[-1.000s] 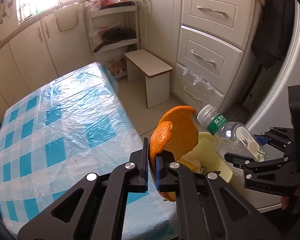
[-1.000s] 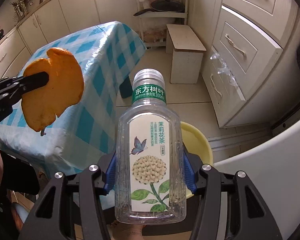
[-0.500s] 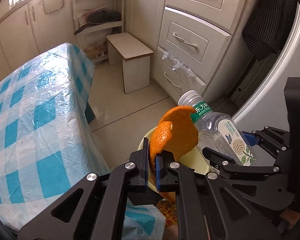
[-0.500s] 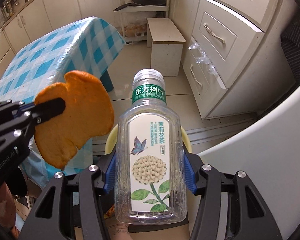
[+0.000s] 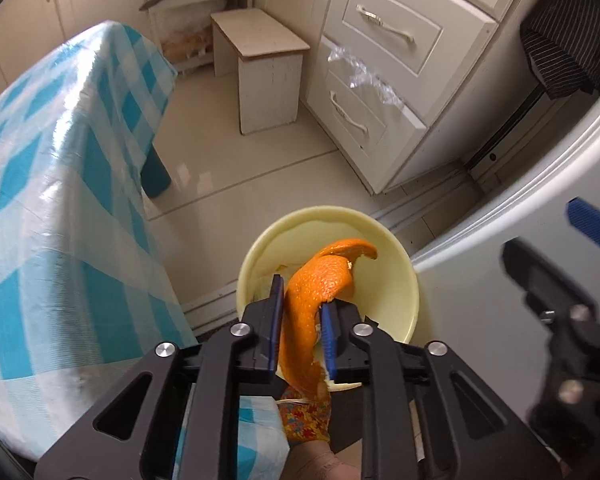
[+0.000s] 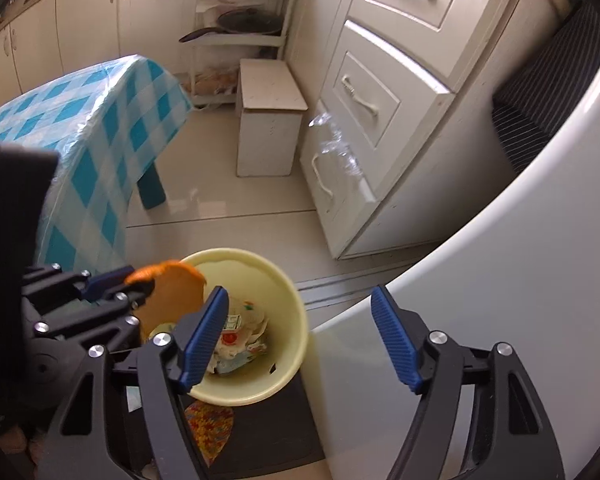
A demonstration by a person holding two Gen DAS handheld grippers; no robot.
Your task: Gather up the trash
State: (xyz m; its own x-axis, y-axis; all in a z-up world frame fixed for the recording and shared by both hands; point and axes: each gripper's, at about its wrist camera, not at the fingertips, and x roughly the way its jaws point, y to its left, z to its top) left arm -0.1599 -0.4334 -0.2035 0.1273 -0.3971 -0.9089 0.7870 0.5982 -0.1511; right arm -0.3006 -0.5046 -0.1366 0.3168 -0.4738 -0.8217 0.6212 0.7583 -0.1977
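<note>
Drop step: left claw (image 5: 300,316) w/ jaws just eased apart, orange peel (image 5: 320,284) between them over yellow bin (image 5: 400,280), lower centre; right claw (image 6: 300,336) open, empty; next, let peel fall.

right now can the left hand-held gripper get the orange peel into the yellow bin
Probably yes. The left hand-held gripper hangs right over the open yellow bin, its jaws have just been opening, and the orange peel between them has nothing beneath it but the bin.
</note>
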